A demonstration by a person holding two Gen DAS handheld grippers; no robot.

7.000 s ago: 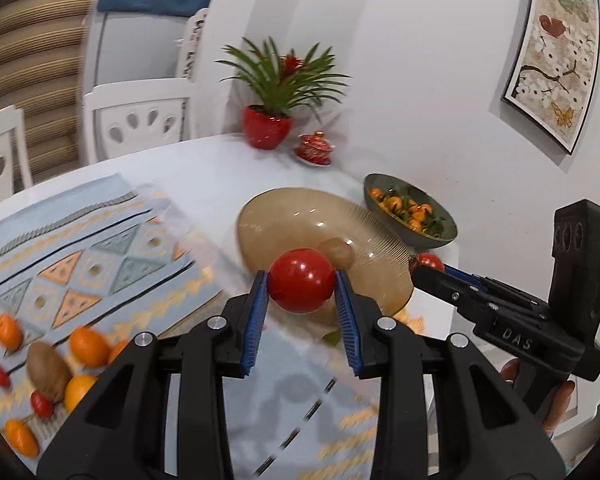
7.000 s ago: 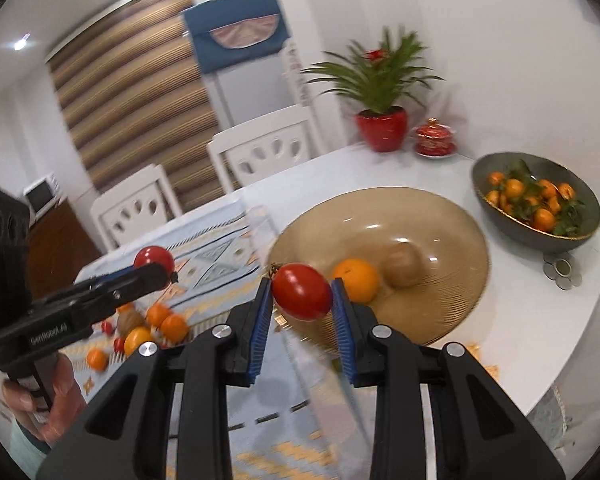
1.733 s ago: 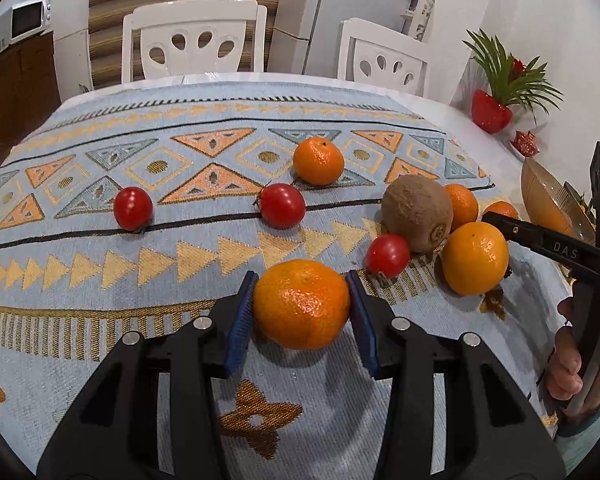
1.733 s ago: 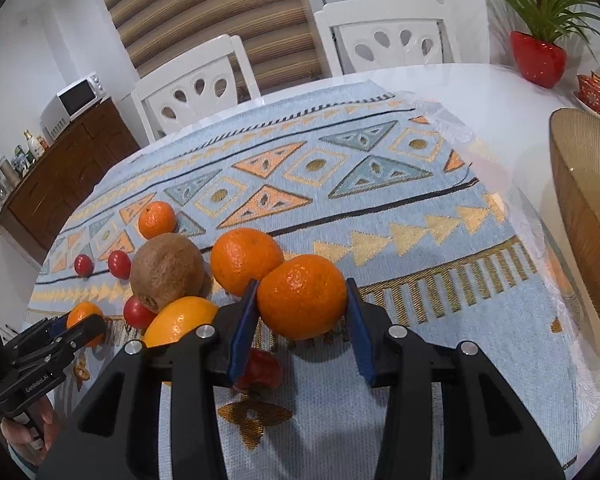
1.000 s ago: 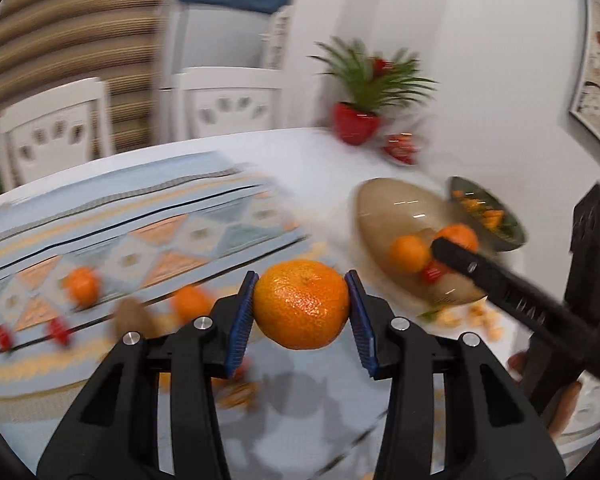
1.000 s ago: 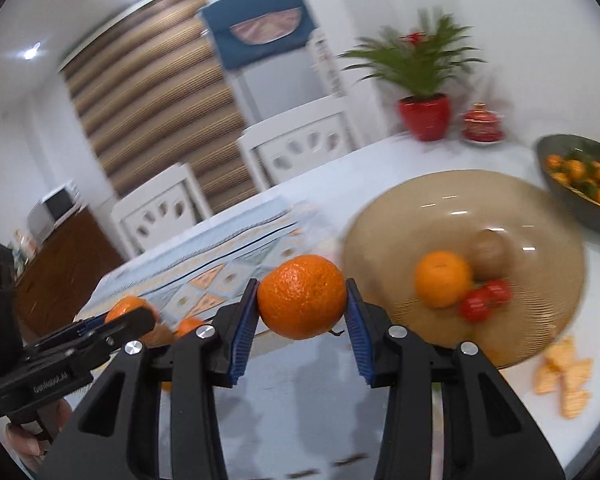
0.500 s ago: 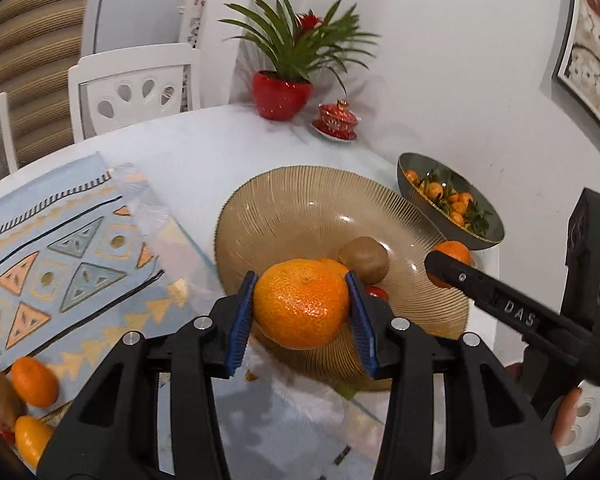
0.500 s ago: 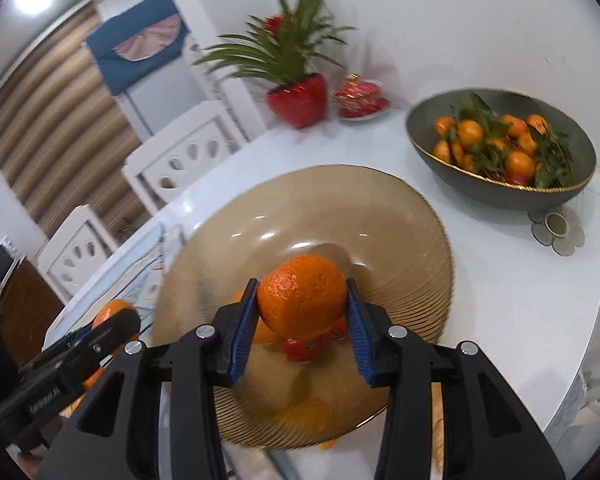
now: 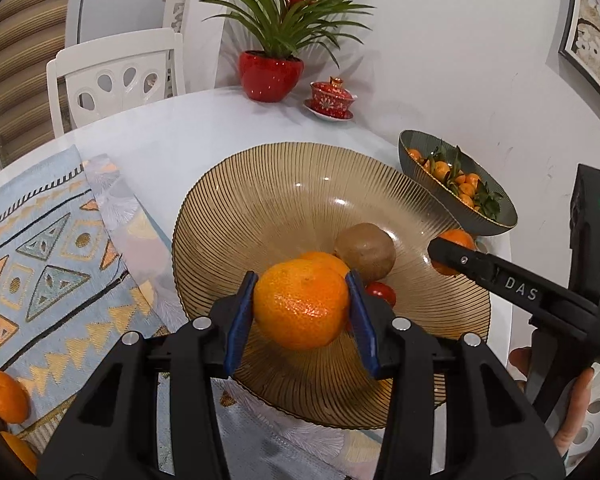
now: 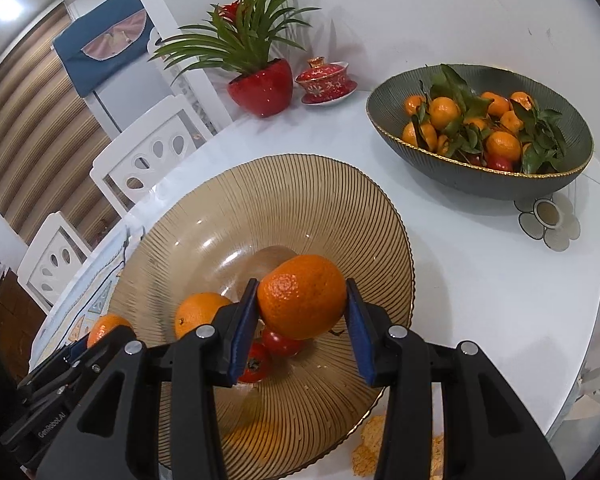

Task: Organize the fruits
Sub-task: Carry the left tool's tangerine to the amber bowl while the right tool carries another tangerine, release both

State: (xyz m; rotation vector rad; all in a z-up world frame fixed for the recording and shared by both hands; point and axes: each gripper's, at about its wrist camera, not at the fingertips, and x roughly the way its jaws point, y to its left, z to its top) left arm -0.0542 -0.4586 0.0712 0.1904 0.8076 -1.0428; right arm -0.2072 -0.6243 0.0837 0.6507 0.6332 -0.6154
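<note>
Two grippers are hovering over the same amber glass bowl (image 9: 260, 184), each one clamped on an orange.

From the left wrist camera, the left gripper (image 9: 302, 312) is squeezing an orange (image 9: 300, 306) between its blue pads (image 9: 240, 318), hanging above the near side of the bowl. Behind that fruit, at about one o'clock, a kiwi (image 9: 365, 249) is lying in the bowl beside a second orange (image 9: 327, 260), and a tomato (image 9: 381, 293) is peeking out at three o'clock. At three o'clock the right gripper (image 9: 446, 254) is reaching in over the bowl's rim with its own orange (image 9: 454, 239), and a hand (image 9: 572, 404) is gripping its handle at four o'clock. A dark bowl of tangerines (image 9: 480, 216) is sitting at two o'clock, a potted plant (image 9: 270, 74) at twelve, and a patterned cloth (image 9: 40, 264) with a loose orange (image 9: 5, 397) on it at nine o'clock.

From the right wrist camera, the right gripper (image 10: 303, 316) is holding its orange (image 10: 303, 298) tight above the middle of the amber bowl (image 10: 340, 200). Beneath it two tomatoes (image 10: 280, 345) are lying on the bowl floor, with another orange (image 10: 198, 314) at nine o'clock. The left gripper (image 10: 100, 338) is poking in at eight o'clock, pinching its fruit (image 10: 106, 327). The tangerine bowl (image 10: 480, 172) is standing well apart at two o'clock on the white table (image 10: 480, 280).
</note>
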